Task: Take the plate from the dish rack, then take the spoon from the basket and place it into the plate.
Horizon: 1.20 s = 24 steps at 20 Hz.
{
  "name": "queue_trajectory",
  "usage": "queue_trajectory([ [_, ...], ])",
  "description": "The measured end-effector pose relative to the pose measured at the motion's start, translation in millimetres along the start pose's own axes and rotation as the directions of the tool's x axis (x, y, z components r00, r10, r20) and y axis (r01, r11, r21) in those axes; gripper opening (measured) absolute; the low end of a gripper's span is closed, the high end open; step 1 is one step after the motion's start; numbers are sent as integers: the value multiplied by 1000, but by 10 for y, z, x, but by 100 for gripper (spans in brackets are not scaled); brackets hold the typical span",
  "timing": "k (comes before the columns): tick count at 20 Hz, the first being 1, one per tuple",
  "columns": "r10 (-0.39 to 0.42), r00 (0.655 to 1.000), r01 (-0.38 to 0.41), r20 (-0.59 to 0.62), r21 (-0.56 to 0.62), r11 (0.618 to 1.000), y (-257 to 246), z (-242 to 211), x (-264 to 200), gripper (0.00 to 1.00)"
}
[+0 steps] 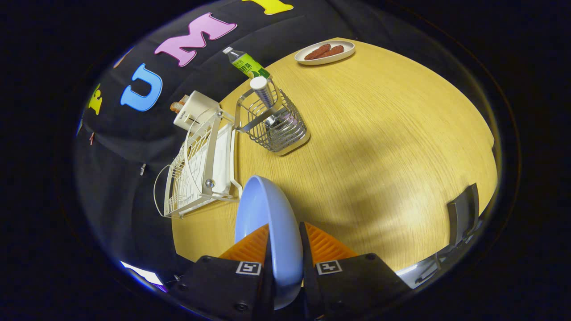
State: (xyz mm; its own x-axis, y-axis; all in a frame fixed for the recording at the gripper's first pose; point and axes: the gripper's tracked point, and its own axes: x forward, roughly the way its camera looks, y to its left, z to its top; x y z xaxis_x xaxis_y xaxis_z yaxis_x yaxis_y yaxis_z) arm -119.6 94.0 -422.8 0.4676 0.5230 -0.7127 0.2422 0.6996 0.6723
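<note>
Both fingers (285, 249) pinch the rim of the pale blue round plate (267, 214), held on edge above the wooden counter (379, 147), clear of the white wire dish rack (196, 174). Such a thin grip could let it twist or slip when lowered. The spoon waits in the metal wire basket (274, 125) beyond.

I see a plate (267, 223) standing on edge between my gripper's (285, 249) two fingers, both pressing on it, above the table (379, 147). Just beyond the plate, to the left, the dish rack (196, 169) sits at the table's edge. Behind the rack is a small box (194, 111). Right of the rack stands a wire basket (276, 129) with a spoon (264, 91) upright in it. Behind the basket lies a bottle (245, 62). Far across the table, a dish (324, 52) holds sausages (324, 51).
</note>
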Motion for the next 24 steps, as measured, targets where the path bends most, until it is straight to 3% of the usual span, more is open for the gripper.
queue_trajectory([
  [3, -36, 999, 36, -5, -31, 999, -82, 17, 63, 43],
  [4, -61, 998, 61, -4, -43, 997, -123, 16, 83, 43],
  [7, -148, 989, 146, -5, -112, 983, -295, -1, 100, 59],
  [9, -174, 985, 174, 10, -121, 977, -345, 39, 64, 58],
  [12, -175, 983, 180, 55, -116, 977, -321, 177, -23, 67],
  [16, -150, 977, 178, 150, -197, 964, -113, 492, -307, 75],
  [21, -87, 941, 221, 328, -399, 890, 328, 1099, -721, 86],
  [24, -59, 928, 245, 368, -483, 841, 506, 1352, -795, 93],
])
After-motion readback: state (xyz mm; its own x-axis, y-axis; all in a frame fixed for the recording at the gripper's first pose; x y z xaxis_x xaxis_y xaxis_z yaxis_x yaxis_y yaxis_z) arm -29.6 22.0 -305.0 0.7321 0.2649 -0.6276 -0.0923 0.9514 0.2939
